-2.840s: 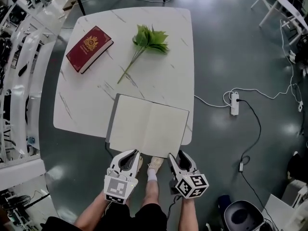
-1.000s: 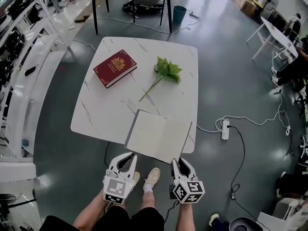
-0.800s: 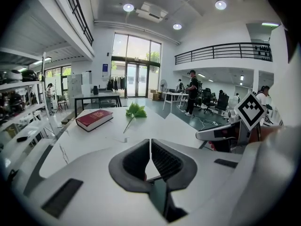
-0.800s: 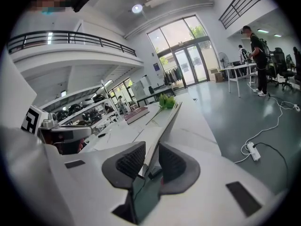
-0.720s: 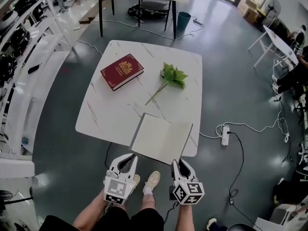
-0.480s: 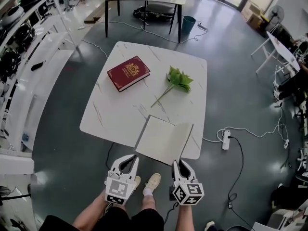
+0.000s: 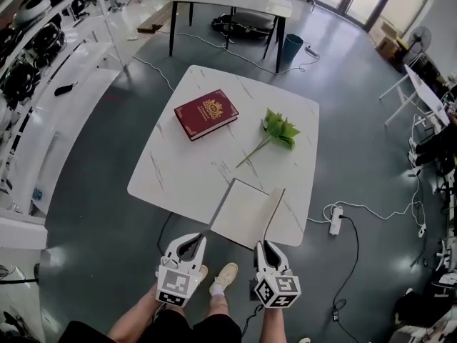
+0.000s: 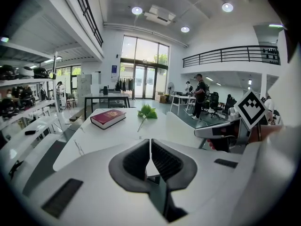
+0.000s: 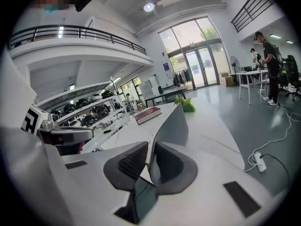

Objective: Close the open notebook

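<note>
Lying at the near edge of the white marble table [image 7: 166, 164], the notebook [image 7: 240, 204] is partly open. Its left half rests flat on the tabletop, while its right-hand cover [image 7: 274, 204] stands tilted up off the surface, leaning toward the flat half.

The right gripper [image 7: 262, 246] meets that raised cover at its near edge. In the right gripper view the cover rises straight out from between the two ribbed pads, and the jaws are closing on it, pinching it.

The left gripper [image 7: 193, 240] hangs off the table's near edge, just left of the notebook and apart from it. Its jaws are pressed together, tip against tip, and aimed across the tabletop.

Farther back on the table, a dark red hardcover book [image 7: 206, 113] with a gold emblem lies flat toward the left. A green leafy sprig [image 7: 278, 130] lies to its right, with its stem pointing toward the notebook. The book, the sprig and the notebook are well apart from one another.

On the grey floor to the right of the table sits a white power strip [image 7: 333, 220] with its cord trailing away.
</note>
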